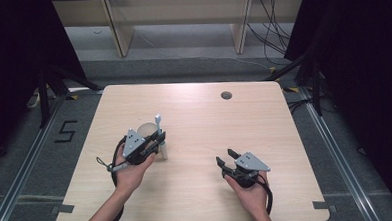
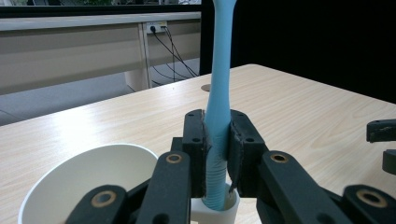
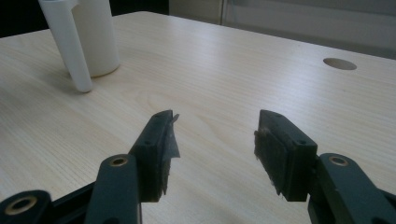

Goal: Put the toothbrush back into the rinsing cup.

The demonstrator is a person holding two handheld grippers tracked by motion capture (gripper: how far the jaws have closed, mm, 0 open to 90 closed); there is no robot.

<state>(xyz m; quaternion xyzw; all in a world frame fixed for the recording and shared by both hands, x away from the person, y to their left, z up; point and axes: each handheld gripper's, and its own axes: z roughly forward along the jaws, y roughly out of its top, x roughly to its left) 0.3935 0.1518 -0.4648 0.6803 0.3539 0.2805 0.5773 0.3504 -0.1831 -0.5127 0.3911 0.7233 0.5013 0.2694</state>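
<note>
Left claw lifting or seating a pale blue toothbrush-like stick in its small white holder.

The blue stick (image 2: 218,93) stands upright at the middle of the left gripper view, its ribbed lower end inside the white holder (image 2: 215,211) at the bottom edge, and the left claw (image 2: 217,140) is pressed tight on its shaft just above the holder's mouth. To do this well, I judge the hand should travel straight along the stick's axis and keep it vertical, so the holder neither tips nor drags. A white paper cup (image 2: 88,179) sits just beside it at lower left. On the bench (image 1: 264,117), at lower right of the high view, the right claw (image 1: 226,157) rests spread and empty, well apart.
</note>
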